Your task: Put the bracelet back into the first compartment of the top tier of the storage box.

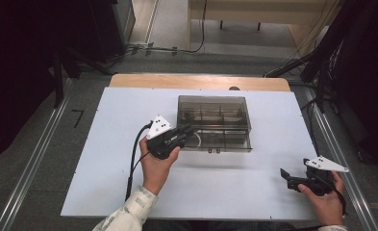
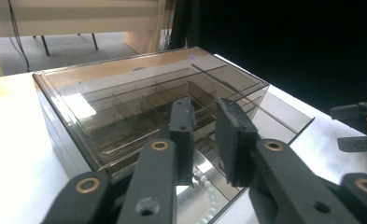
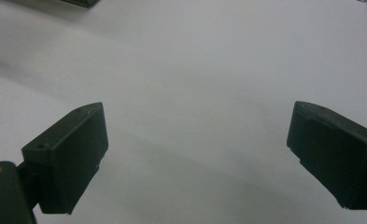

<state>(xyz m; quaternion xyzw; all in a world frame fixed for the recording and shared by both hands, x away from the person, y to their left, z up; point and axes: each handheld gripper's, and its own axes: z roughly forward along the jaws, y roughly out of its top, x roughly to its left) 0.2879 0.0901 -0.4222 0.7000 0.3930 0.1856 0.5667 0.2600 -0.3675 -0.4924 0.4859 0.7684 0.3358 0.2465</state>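
Hiding the smoky box's front-left corner, the left hand-held gripper stands slightly apart (right hand-held gripper wide).

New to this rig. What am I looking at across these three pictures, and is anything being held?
No robot here: a person holds a handheld gripper in each hand. The high view looks down on a white table. On it stands a smoky clear plastic box with inner dividers; a string of white beads lies at its near corner.

The other two pictures come from cameras riding on the grippers, looking along their black jaws. The left gripper is at the box's near left corner, its jaws a narrow gap apart with nothing gripped between them. The right gripper rests near the table's right edge, jaws wide open over bare tabletop, holding nothing.
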